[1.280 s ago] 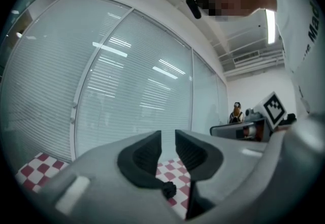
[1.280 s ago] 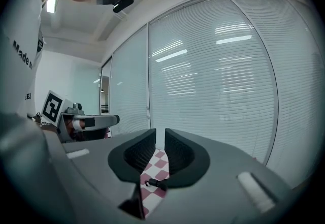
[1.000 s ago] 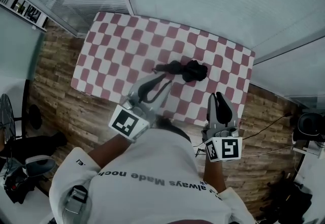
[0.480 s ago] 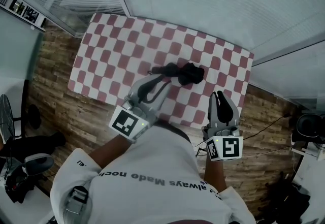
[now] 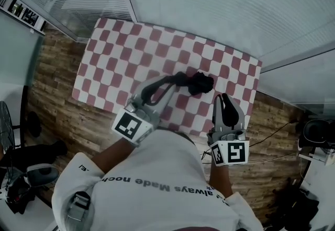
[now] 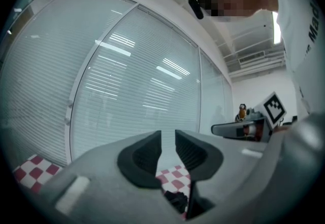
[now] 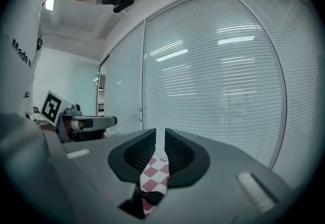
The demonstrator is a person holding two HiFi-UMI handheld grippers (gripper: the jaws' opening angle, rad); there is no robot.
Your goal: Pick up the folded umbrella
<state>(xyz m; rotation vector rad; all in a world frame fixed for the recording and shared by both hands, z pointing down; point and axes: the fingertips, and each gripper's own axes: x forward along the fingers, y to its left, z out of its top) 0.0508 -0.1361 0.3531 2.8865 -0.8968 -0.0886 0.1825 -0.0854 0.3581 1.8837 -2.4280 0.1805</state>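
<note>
We see the umbrella (image 5: pixel 199 83) lying crosswise on the checked table (image 5: pixel 115 52), thin end just at our left tongs (image 5: pixel 176 79); left tongs and right tongs (image 5: pixel 224 97) are closed, empty; both have come nearer it than before.

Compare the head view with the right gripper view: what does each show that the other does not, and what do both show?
Head view only: the whole outline of the checked table and the wooden floor around it. Right gripper view only: the ribbed pads of the right gripper, shut with nothing between them. Both: the black folded umbrella lying on the table, part of the checked top, and the left gripper.
</note>
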